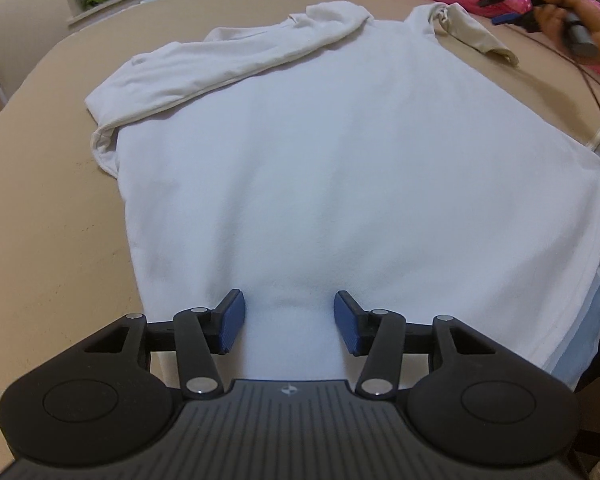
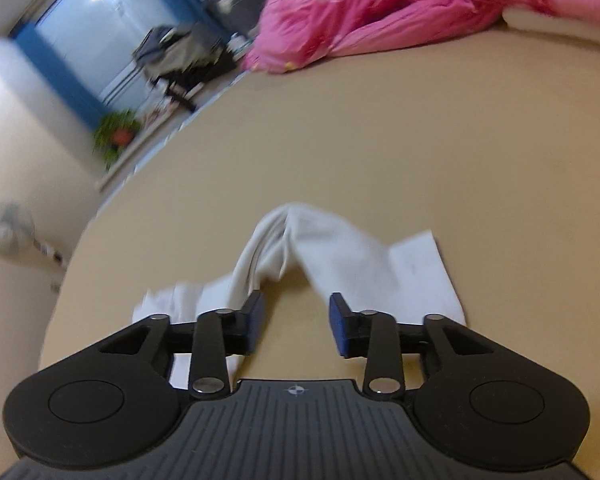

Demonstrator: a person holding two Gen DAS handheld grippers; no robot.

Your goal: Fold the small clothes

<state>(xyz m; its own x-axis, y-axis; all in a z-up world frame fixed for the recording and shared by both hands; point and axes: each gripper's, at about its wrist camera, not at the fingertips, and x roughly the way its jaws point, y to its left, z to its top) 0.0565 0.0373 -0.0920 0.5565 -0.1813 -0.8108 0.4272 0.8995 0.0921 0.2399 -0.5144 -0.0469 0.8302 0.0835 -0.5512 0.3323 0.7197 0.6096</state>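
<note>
White long-sleeved top (image 1: 340,168), flat on the tan bed (image 1: 52,240)

Soft, light, limp; I'd pinch hem or sleeve (image 2: 340,256). Left gripper (image 1: 290,322) and right gripper (image 2: 296,324) both released, holding nothing

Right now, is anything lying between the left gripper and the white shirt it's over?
Nothing visible. The left gripper hangs directly over the white shirt, its jaws apart with only the fabric showing between them. The folded sleeve lies at the far end, out of the way.
</note>
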